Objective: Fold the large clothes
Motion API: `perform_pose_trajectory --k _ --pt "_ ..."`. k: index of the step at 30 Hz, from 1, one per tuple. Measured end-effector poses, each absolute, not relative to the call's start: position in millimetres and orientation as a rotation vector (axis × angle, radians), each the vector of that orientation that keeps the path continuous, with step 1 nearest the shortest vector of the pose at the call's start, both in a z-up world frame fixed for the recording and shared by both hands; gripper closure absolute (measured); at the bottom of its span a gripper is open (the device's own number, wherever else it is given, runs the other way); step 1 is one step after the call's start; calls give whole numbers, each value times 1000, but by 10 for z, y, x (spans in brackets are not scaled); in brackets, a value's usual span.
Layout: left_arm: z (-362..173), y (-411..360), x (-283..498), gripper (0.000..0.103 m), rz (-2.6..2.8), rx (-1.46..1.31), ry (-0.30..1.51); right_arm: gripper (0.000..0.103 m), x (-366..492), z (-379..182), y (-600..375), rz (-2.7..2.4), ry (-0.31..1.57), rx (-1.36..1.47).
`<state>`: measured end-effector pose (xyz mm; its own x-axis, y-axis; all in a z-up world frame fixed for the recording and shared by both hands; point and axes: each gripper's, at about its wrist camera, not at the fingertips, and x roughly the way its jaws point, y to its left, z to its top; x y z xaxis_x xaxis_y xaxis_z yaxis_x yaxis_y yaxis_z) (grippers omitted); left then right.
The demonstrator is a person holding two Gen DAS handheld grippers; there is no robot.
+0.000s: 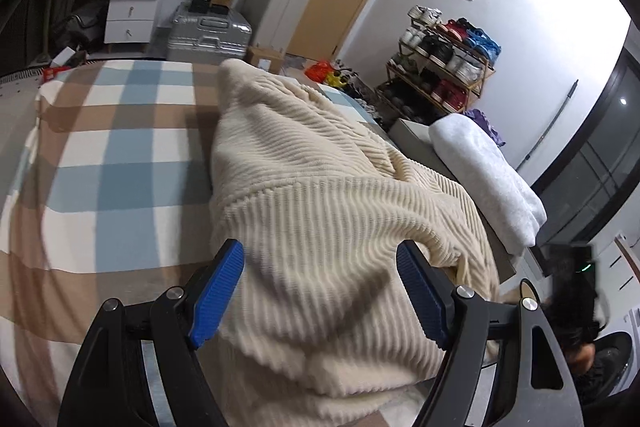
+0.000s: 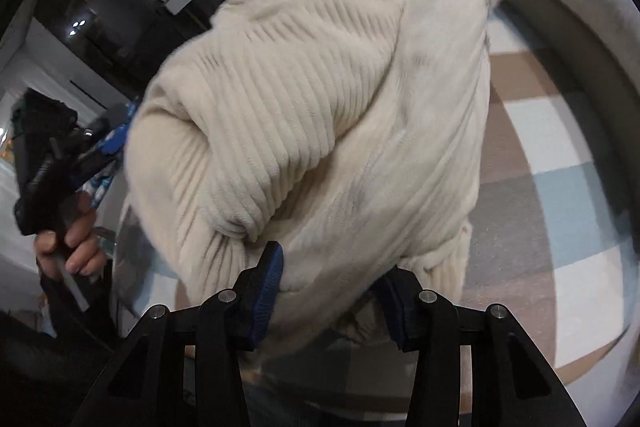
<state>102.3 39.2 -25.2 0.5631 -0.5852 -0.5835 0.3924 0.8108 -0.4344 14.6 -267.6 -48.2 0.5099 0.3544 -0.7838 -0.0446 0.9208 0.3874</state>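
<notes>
Left wrist view is showing the cream ribbed sweater [image 1: 320, 195] lying on the checked bed cover [image 1: 112, 163], its long axis running away from the camera toward the far end of the bed, with a rolled white blanket [image 1: 488, 179] lying beside it at the bed's right edge. The left claw [image 1: 320, 295] is hovering over the near end of the sweater with its 2 blue pads [image 1: 218, 291] standing wide apart; the knit is bulging up between them, but neither pad is pressing on it.

In the right wrist view the sweater [image 2: 320, 131] is rising as a bunched mound straight ahead of the right claw [image 2: 332, 291]. The 2 blue pads [image 2: 268, 299] are sitting part way in with a thick fold of knit filling the gap between them. The picture is blurring there, so I cannot tell whether the pads are truly pinching the fold or only flanking it. At the left edge of that view a hand [image 2: 76, 247] is gripping the handle of the other tool.

Judging from this, the right claw is the nearer to the cloth, and the coming move is depending on that near fold: it lies directly forward of the right claw and across the sweater's length, so a carry forward along the long axis should be laying the near end over the far 1.
</notes>
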Motion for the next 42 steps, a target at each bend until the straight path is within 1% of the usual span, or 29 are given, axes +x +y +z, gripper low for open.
perform_pose_trajectory --k 1,2,4,5,8,10,12,14,16,17,18,20,21,23,25,26,28,29,30,31,32,33,34,35,36,38,39,41,42 --pt "-248 419 1013 28 -581 -268 779 57 114 -335 -2808 215 942 364" --pt "-237 393 1006 28 -582 -268 776 52 77 -196 -2952 189 871 396" --pt "-231 377 1005 28 -588 -270 768 51 92 32 -3212 171 760 452" --pt "-231 354 1009 28 -592 -272 765 51 172 80 -3263 154 756 456" --pt "-239 293 1011 28 -599 -266 772 51 673 78 -3190 167 775 448" --pt "-233 266 967 28 -609 -255 772 46 1068 -142 -3165 202 842 501" --pt "-218 238 901 28 -612 -233 765 45 1427 -417 -3119 199 920 570" --pt "-205 236 844 28 -603 -206 758 46 1532 -594 -3107 202 967 623" --pt "-199 252 818 28 -596 -189 750 62 1616 -653 -3008 216 984 625" --pt "-194 255 815 28 -592 -186 748 89 1618 -617 -2932 220 982 586" --pt "-189 261 823 28 -590 -185 748 93 1569 -517 -2887 240 962 554" --pt "-165 253 839 28 -587 -181 746 94 1246 -43 -2772 388 744 487" --pt "-153 246 842 28 -590 -179 742 95 979 246 -2741 499 592 462" --pt "-120 220 853 28 -603 -174 732 97 638 559 -2781 549 438 438" --pt "-104 186 880 28 -618 -167 726 98 542 578 -2910 531 415 477" --pt "-111 148 897 28 -628 -161 724 98 589 497 -2979 497 441 495" --pt "-153 59 927 28 -643 -140 735 97 785 196 -3155 388 552 570" --pt "-185 29 924 28 -647 -132 741 97 941 -57 -3274 334 650 637" --pt "-225 -13 935 28 -656 -121 753 97 1077 -312 -3372 268 754 690" --pt "-258 -47 934 28 -656 -111 767 96 1147 -449 -3416 234 809 711" --pt "-298 -80 930 28 -650 -95 785 91 1211 -628 -3449 168 889 724" --pt "-321 -102 916 28 -644 -79 790 88 1214 -694 -3454 118 924 711" --pt "-333 -124 891 28 -640 -56 787 88 1172 -693 -3439 109 913 703" --pt "-331 -145 858 28 -631 -25 778 84 1103 -617 -3399 117 884 674" --pt "-327 -157 835 28 -620 -9 770 69 1021 -514 -3352 122 860 634" --pt "-302 -168 812 28 -621 6 772 57 838 -336 -3285 148 808 605" --pt "-283 -170 802 28 -626 10 768 54 769 -260 -3257 176 796 600" --pt "-259 -194 782 28 -646 17 759 53 606 -169 -3191 227 795 595" --pt "-263 -206 779 28 -645 25 756 50 543 -174 -3169 240 804 603"
